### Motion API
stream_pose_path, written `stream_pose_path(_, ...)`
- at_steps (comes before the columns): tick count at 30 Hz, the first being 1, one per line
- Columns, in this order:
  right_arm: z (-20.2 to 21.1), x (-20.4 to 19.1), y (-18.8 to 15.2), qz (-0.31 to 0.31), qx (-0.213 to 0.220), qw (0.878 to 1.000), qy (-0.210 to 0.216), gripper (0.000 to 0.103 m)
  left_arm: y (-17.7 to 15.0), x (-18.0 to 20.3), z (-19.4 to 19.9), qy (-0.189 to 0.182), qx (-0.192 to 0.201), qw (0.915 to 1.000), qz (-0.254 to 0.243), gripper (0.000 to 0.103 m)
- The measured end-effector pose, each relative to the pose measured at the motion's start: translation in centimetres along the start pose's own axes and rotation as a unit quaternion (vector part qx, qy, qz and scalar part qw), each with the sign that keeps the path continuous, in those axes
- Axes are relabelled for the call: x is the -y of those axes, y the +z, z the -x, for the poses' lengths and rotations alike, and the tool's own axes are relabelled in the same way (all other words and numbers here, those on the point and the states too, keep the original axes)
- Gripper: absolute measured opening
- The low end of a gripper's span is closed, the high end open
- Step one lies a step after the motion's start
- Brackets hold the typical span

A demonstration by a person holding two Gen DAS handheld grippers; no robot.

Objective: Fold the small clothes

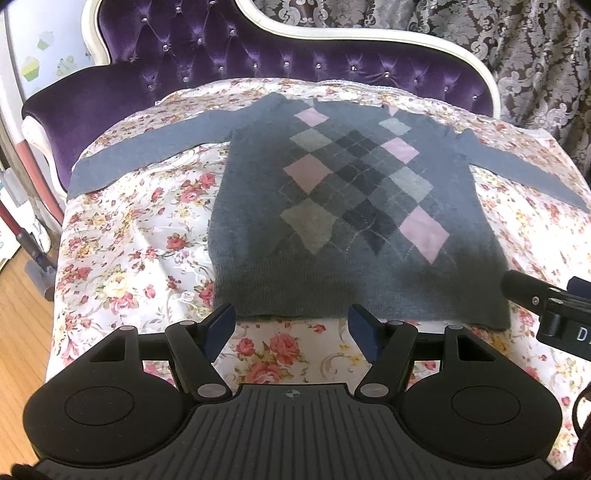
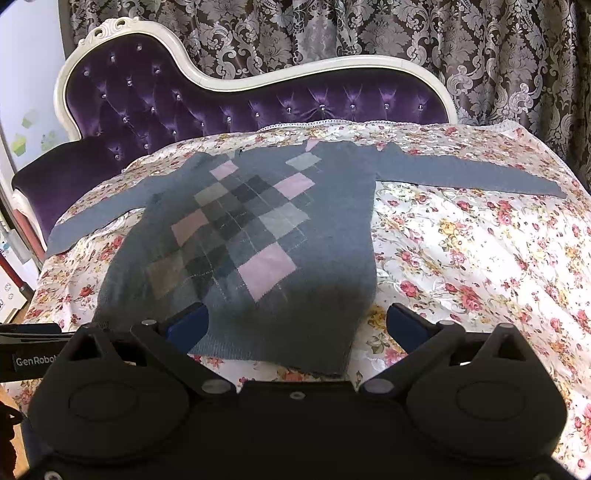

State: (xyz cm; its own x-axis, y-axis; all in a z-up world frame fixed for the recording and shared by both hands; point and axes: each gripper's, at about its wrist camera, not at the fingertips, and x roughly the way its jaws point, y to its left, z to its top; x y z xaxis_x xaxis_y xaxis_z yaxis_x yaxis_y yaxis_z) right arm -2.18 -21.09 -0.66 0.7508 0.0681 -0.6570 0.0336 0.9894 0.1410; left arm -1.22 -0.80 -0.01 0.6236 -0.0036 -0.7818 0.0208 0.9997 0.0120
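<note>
A small grey argyle sweater (image 1: 332, 206) lies flat, front up, on a floral cloth, with both sleeves spread out to the sides. It also shows in the right wrist view (image 2: 258, 236). My left gripper (image 1: 291, 325) is open and empty, just in front of the sweater's hem near its left corner. My right gripper (image 2: 295, 325) is open and empty over the hem's right part; its body shows at the right edge of the left wrist view (image 1: 550, 306). The left gripper's body shows at the left edge of the right wrist view (image 2: 26, 354).
The floral cloth (image 1: 129, 240) covers the seat of a purple tufted sofa (image 1: 229, 48) with a white frame. Patterned curtains (image 2: 369, 29) hang behind. Wooden floor (image 1: 22, 350) and a vacuum stick (image 1: 22, 206) are to the left.
</note>
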Motion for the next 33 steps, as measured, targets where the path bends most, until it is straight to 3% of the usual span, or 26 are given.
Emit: stream_pose_path(33, -0.7, -0.8, -0.5, 0.001, -0.027, 0.999, 0.019, 0.102, -0.2, -1.0, -1.1, 0.010, -0.018, 0.9997, 0.011, 0.066)
